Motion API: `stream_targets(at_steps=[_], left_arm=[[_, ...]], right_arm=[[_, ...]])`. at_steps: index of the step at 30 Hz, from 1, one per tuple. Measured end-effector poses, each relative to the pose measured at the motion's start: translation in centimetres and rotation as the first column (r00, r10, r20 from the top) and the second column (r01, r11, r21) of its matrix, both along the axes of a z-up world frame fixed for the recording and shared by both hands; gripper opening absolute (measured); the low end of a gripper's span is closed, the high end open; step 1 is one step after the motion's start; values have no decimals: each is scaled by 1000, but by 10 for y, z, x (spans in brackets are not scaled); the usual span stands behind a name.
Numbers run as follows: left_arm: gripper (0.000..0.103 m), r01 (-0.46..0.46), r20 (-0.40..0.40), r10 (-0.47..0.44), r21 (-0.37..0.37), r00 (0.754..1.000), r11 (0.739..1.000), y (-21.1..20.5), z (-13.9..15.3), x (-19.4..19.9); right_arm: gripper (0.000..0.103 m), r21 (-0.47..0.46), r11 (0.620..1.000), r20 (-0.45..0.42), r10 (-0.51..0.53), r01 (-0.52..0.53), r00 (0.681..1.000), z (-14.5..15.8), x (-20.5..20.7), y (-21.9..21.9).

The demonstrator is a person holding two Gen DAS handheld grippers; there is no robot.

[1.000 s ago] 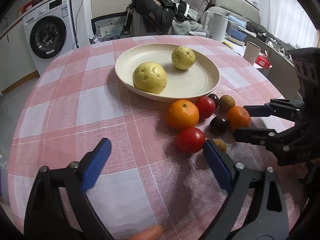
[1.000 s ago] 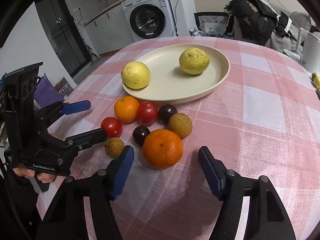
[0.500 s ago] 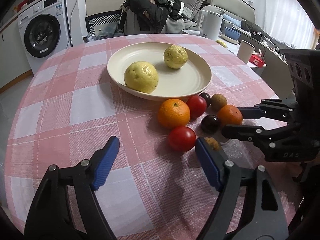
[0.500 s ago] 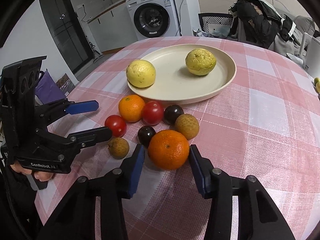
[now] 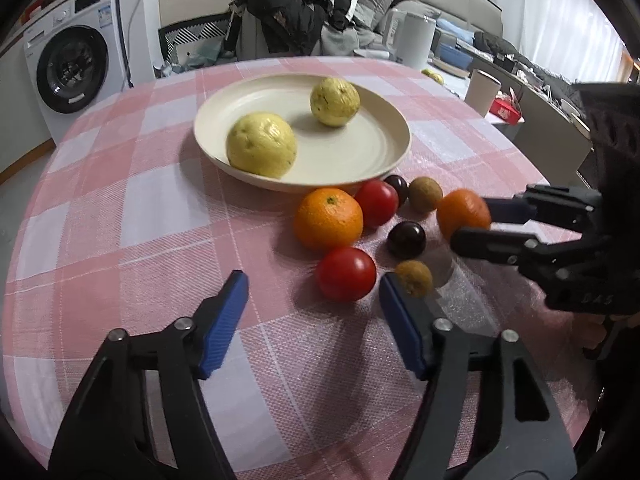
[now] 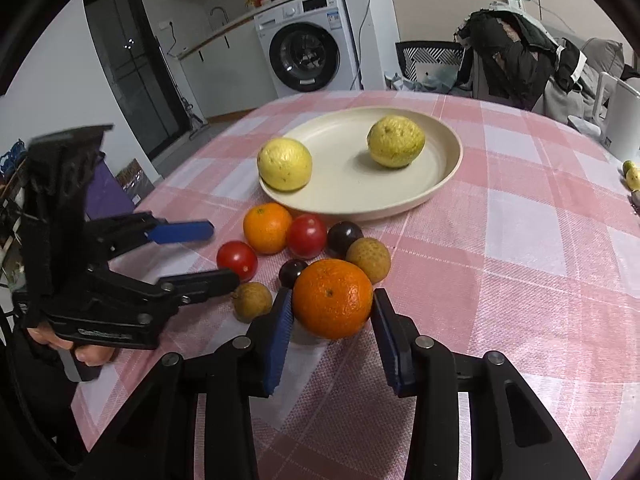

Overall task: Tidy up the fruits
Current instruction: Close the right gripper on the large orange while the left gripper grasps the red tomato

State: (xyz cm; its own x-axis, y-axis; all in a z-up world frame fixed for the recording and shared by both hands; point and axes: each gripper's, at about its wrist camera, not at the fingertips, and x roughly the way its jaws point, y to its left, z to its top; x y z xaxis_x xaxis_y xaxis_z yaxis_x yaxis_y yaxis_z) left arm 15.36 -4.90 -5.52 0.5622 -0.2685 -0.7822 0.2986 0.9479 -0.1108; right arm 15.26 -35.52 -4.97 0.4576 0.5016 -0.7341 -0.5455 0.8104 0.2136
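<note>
A cream plate (image 5: 360,168) (image 6: 440,184) holds two yellow fruits (image 5: 262,145) (image 6: 396,142). In front of it lie an orange (image 5: 328,218) (image 6: 267,227), two tomatoes (image 5: 346,274) (image 6: 237,261), dark plums (image 5: 406,239) and brown longans (image 5: 414,278) (image 6: 252,301). My right gripper (image 6: 330,322) is shut on a second orange (image 6: 332,298), also in the left wrist view (image 5: 462,212), lifted slightly off the cloth. My left gripper (image 5: 312,320) is open and empty, just short of the near tomato.
The round table has a pink checked cloth (image 5: 120,220). A washing machine (image 6: 306,56), a chair piled with clothes (image 5: 288,20), a white kettle (image 5: 416,38) and a cup (image 5: 482,90) stand beyond the table's edge.
My right gripper moved forward and closed on the near orange, raising it a little. My left gripper moved closer to the near tomato and stayed open.
</note>
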Motion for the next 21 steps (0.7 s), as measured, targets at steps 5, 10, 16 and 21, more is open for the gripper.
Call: stream_targets(at_steps=[5, 10, 16, 21], left_arm=[[45, 20, -10, -20, 3, 1000, 1000, -6, -3, 0], [28, 48, -7, -49, -28, 999, 998, -7, -2, -2], [28, 41, 13, -40, -31, 999, 999, -6, 1, -4], [28, 18, 33, -16, -41, 999, 999, 1, 7, -7]], right_arm=[[40, 7, 1000, -1, -2, 2, 1000, 1, 0, -2], [40, 9, 1000, -1, -3, 3, 1000, 0, 1, -1], [40, 9, 1000, 1, -7, 7, 1000, 0, 1, -2], [40, 25, 1000, 16, -10, 9, 1000, 4, 0, -3]])
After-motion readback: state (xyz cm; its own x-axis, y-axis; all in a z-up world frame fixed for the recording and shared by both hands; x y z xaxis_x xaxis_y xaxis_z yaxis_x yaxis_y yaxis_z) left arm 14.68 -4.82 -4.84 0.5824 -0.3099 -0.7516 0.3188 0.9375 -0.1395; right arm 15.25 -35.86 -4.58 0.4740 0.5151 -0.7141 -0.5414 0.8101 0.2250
